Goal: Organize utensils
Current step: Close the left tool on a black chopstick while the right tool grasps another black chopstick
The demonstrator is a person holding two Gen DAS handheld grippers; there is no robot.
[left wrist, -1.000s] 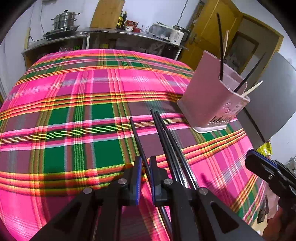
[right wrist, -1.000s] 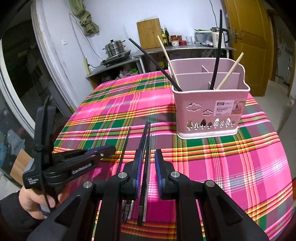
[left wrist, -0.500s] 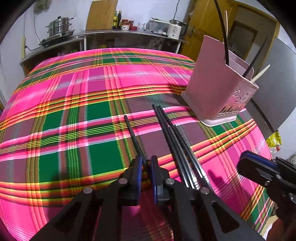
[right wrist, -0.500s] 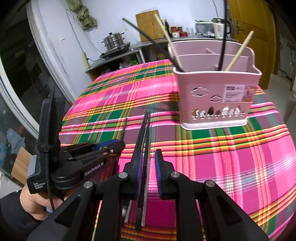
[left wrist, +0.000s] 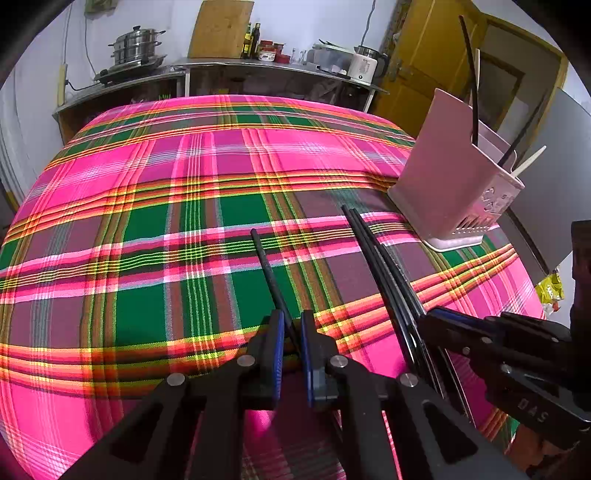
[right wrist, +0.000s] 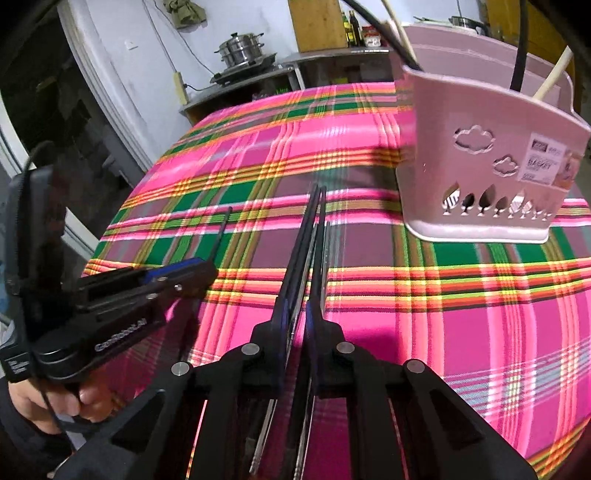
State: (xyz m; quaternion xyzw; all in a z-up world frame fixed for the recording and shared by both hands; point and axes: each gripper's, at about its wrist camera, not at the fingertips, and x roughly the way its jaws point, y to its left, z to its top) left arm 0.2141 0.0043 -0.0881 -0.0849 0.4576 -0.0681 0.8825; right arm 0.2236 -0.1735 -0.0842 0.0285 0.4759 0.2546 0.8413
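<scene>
A pink, green and orange plaid tablecloth (left wrist: 155, 192) covers the table. Behind it a metal counter (left wrist: 258, 68) runs along the wall. A stacked steel steamer pot (left wrist: 136, 46) stands at its left end, and a wooden board (left wrist: 221, 29) leans on the wall. Beside the board are dark bottles (left wrist: 252, 35), red jars (left wrist: 272, 51) and a white kettle (left wrist: 364, 66). A yellow door (left wrist: 421, 62) is at the right.
</scene>
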